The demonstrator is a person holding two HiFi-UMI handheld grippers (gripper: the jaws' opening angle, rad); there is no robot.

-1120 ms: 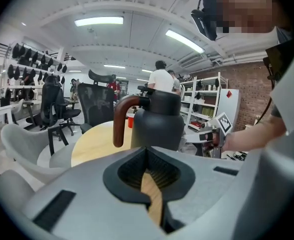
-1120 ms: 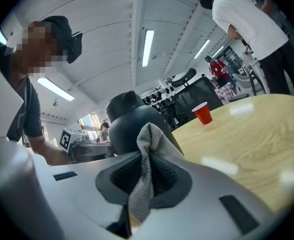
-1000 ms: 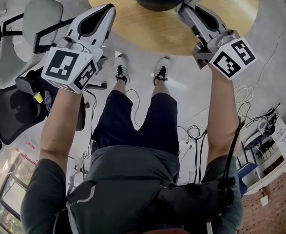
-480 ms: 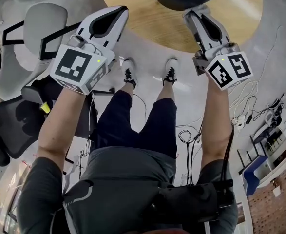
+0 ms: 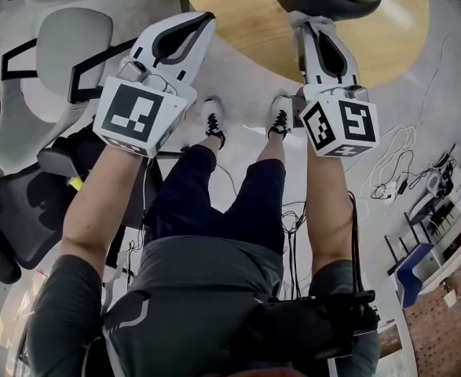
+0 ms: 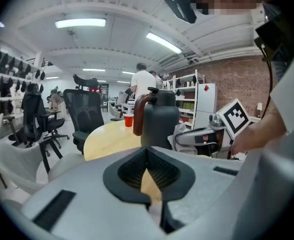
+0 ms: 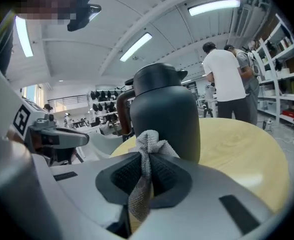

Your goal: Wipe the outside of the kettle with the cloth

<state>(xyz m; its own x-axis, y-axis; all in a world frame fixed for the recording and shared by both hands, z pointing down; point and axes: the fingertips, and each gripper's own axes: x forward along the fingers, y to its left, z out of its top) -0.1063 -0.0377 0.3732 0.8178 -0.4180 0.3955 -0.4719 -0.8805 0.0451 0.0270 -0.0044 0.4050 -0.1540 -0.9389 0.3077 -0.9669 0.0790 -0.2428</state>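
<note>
Right gripper (image 7: pixel 148 160) is clamping the grey cloth (image 7: pixel 152 141) (bunched at the tips, tail hanging through). Left gripper (image 6: pixel 147 156) is sitting closed, empty. Dark kettle (image 7: pixel 166 115) is standing just beyond the cloth, on the round wooden table (image 7: pixel 242 144).

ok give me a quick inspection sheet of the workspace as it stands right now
surface: round wooden table
job's things: dark kettle upright on the table; grey cloth just in front of it, contact not clear
clutter: red cup on the table
grippers: left gripper shut, nothing in it; right gripper shut on the cloth
cables: loose cables on the floor at the person's right
surroundings: office chairs beside the table, shelves, people standing beyond the table
</note>
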